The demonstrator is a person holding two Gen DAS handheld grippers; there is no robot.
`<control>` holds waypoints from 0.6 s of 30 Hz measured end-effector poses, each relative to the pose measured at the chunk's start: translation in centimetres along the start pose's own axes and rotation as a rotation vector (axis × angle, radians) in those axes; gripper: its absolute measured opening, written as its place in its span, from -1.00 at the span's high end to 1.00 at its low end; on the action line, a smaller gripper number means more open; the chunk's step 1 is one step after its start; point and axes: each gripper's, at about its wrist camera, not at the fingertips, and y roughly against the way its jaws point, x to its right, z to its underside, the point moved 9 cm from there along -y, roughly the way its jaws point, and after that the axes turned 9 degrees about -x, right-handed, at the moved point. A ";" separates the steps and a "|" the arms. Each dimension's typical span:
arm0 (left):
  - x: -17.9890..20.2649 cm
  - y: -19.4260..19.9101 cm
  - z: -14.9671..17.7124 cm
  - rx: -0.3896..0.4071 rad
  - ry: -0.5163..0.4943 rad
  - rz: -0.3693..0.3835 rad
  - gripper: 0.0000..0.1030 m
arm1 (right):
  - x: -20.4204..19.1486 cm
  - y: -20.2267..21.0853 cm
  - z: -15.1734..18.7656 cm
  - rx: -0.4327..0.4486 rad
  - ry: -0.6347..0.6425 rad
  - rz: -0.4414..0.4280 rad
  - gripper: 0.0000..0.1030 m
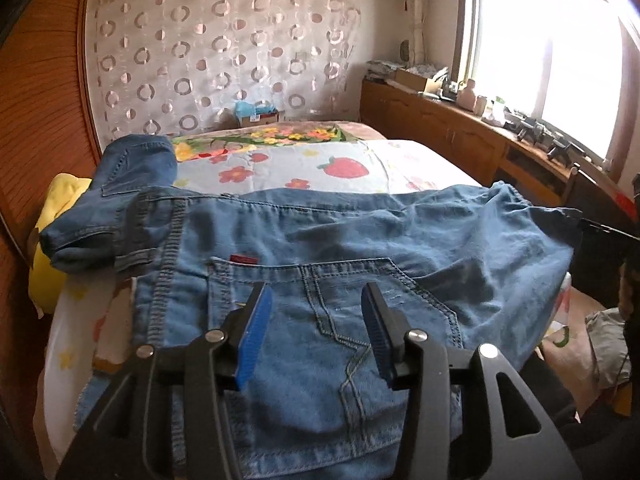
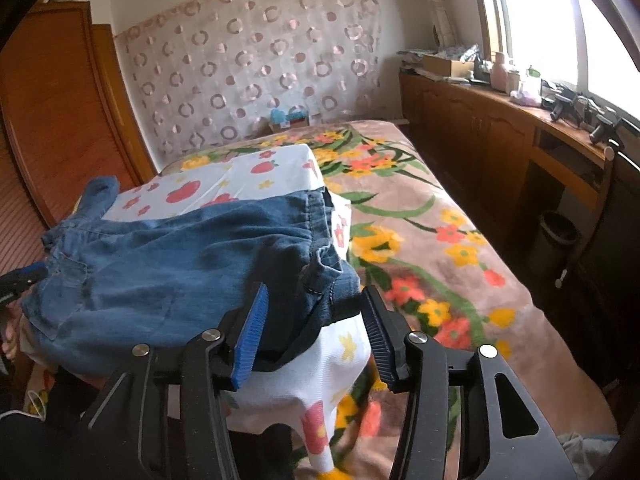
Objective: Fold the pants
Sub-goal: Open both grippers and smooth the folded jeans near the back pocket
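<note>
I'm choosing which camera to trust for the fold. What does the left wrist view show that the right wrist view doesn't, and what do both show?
Only the left wrist view: the jeans' back pocket with zigzag stitching and small red tag, a yellow cloth at the bed's left, and the open left gripper above the pocket.

Only the right wrist view: the waistband corner at the white cover's edge, a dark bin on the floor, and the open right gripper.

Both: the jeans, strawberry-print cover, circle-patterned curtain and window.

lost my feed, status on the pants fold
Left gripper open over jeans. Right gripper open at their edge. Second denim piece behind them.
</note>
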 end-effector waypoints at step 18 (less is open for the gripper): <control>0.8 -4.5 2.1 -0.101 0.053 0.009 -0.05 | -0.3 -0.4 -0.3 0.002 0.009 -0.003 0.00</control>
